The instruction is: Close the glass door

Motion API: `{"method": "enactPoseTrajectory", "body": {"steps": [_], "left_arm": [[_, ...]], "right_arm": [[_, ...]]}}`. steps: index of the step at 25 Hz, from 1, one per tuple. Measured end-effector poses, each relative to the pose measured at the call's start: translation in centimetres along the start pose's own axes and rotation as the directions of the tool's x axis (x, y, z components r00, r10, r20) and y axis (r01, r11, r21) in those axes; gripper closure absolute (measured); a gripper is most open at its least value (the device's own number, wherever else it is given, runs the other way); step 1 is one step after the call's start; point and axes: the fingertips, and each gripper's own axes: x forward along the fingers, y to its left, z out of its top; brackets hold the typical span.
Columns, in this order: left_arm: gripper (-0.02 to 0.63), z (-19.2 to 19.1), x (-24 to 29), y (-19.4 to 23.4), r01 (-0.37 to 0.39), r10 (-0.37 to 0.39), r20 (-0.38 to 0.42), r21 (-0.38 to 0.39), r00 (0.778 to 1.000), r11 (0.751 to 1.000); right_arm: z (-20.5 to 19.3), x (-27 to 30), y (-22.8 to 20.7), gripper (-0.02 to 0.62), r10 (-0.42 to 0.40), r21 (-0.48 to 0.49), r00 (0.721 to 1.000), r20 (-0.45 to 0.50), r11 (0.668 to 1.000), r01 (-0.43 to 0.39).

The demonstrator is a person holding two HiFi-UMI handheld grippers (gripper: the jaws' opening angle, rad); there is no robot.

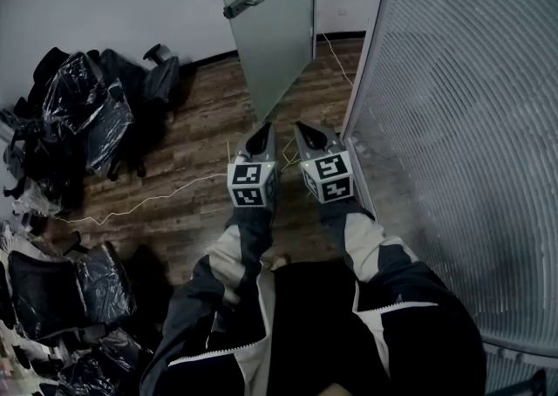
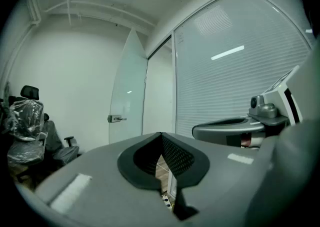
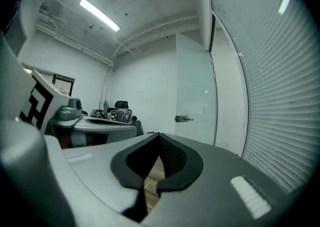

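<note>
**Door (image 1: 270,28) ajar; both pairs of jaws shut and empty**

Seen steeply from above: two arms in dark sleeves with pale panels, one gripper in each hand, side by side over a wooden floor (image 1: 196,128). Marker cubes turned up toward the camera, both noses aimed roughly level at the door.

On the left gripper (image 1: 261,133), jaws closed tip to tip, holding nothing and touching nothing. In its own view, only a sliver of floor showing through the slot below the meeting tips.

On the right gripper (image 1: 302,129), jaws likewise pressed together at the tips, empty, in contact with nothing. Just beside the left one, not touching it.

Frosted glass door ahead of both grippers and well apart from them, swung partway open into the room. Metal handle (image 1: 242,5) on its left face, apart from either pair of jaws. From the left gripper view, door left of centre beyond the jaws; from the right gripper view, slightly right of centre.

On the right, a ribbed glass wall (image 1: 471,124), close beside the right gripper.

On the left, office chairs (image 1: 83,106) wrapped in dark plastic, bunched against a white wall. A thin pale cable (image 1: 157,200) trailing across the floor toward the grippers.
</note>
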Motion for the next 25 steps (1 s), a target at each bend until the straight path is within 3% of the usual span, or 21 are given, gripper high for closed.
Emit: {"method": "enactPoseTrajectory", "body": {"steps": [25], "left_arm": [[0.601, -0.53, 0.08, 0.65, -0.057, 0.057, -0.006, -0.012, 0.998, 0.998]], "right_arm": [[0.04, 0.13, -0.60, 0.591, 0.040, -0.013, 0.999, 0.016, 0.999, -0.040]]}}
